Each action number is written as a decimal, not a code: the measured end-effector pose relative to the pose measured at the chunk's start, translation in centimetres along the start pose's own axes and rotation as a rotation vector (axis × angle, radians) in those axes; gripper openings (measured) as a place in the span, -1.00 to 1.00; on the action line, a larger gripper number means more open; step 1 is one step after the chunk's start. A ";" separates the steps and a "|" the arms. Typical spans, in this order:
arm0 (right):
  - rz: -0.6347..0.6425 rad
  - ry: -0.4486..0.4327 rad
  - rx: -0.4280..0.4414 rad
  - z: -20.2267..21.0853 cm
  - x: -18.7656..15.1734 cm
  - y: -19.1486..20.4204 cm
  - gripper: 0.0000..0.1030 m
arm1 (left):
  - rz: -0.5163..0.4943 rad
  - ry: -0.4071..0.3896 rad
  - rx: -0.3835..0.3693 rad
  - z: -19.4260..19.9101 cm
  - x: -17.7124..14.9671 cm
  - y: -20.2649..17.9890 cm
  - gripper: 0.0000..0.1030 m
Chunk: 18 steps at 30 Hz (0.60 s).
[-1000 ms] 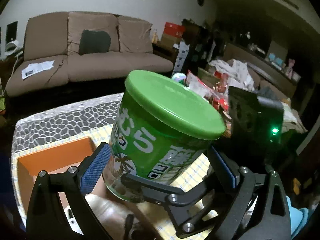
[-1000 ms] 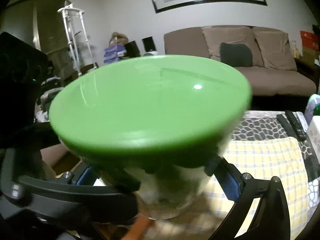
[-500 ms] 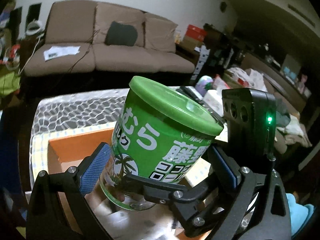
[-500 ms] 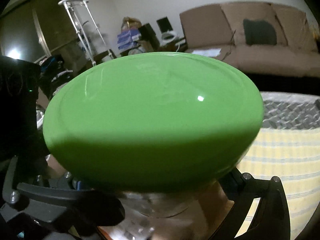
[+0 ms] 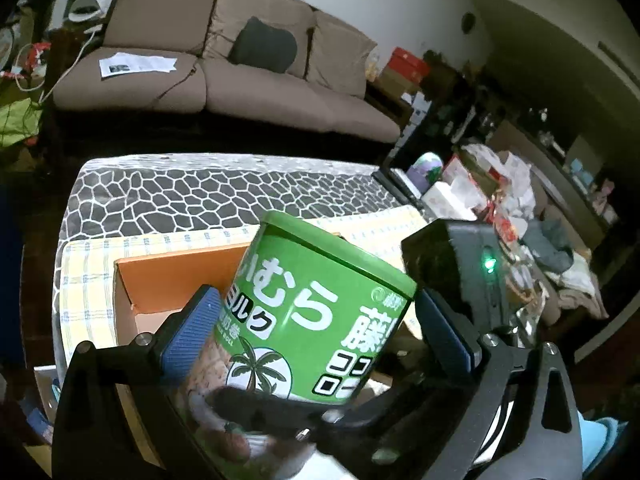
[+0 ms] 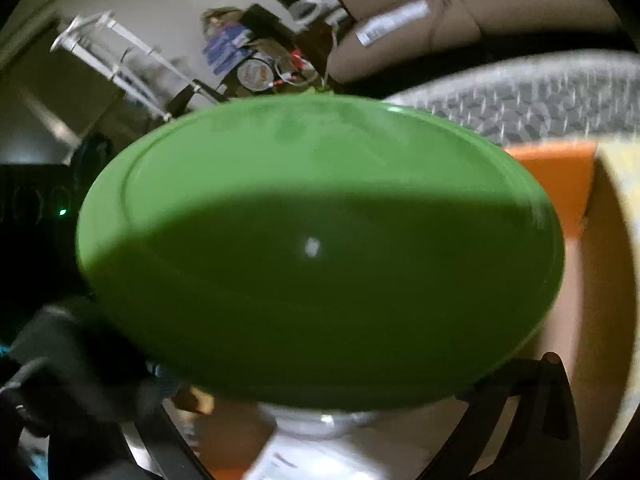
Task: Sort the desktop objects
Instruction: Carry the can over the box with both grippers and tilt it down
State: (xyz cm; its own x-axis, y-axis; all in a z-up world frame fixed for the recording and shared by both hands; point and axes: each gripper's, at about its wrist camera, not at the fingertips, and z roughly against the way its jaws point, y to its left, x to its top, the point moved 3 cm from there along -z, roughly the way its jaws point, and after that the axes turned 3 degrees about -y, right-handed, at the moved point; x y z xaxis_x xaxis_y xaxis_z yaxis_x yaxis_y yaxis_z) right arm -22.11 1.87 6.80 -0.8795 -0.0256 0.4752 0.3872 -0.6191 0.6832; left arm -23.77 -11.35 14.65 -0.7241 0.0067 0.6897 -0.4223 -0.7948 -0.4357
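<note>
We hold the green round canister with the green plastic lid and Japanese label (image 5: 316,320) above the open orange cardboard box (image 5: 176,280), which stands on the yellow checked cloth (image 5: 84,276) near the front left corner of the worktop. The canister leans, its lid turned toward the far right corner.

The fingers of the left gripper (image 5: 316,344) stand on both sides of the canister. The blue pad of the left finger (image 5: 192,328) lies against the label; the pad on the other side seems a little apart from the wall, so we cannot tell if the left gripper really clamps the canister or only guards it. In the right wrist view the lid (image 6: 320,248) fills almost everything, and the fingers of the right gripper (image 6: 320,432) reach to both sides under it. They seem to grip the clear lower part, but blur and the lid hide the contact, so we cannot tell this either.

We judge that the step is to lower the canister into the box. To do it well:

- We first bring the canister upright, so the bottom meets the box floor flat.
- We keep it away from the far wall of the box (image 6: 556,184), which is close to the lid.
- We lower both grippers together, at one speed, so the smooth wall does not slip or twist.
- We open the fingers only when the canister rests on the floor.
</note>
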 end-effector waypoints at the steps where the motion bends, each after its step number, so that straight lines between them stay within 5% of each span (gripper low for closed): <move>1: -0.029 0.009 0.008 -0.4 -0.2 -0.2 1.00 | 0.000 0.008 0.000 -0.3 0.0 0.1 0.89; 5: -0.167 0.032 0.046 -0.6 -0.7 -1.8 1.00 | 0.047 0.041 -0.030 -1.4 0.2 0.9 0.88; 10: -0.188 0.047 -0.016 0.3 -0.9 -2.9 1.00 | 0.072 0.073 -0.058 -3.0 -0.3 1.0 0.88; 18: -0.052 0.061 -0.143 2.9 -0.4 -2.0 1.00 | 0.090 0.059 -0.034 -2.5 -0.9 0.7 0.88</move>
State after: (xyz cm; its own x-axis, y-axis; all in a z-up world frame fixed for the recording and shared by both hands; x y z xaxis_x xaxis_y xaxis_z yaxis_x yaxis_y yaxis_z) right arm -21.71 5.39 6.80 -0.9142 -0.0351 0.4036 0.3007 -0.7263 0.6181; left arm -24.78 -10.44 12.26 -0.7900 -0.0273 0.6124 -0.3720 -0.7727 -0.5143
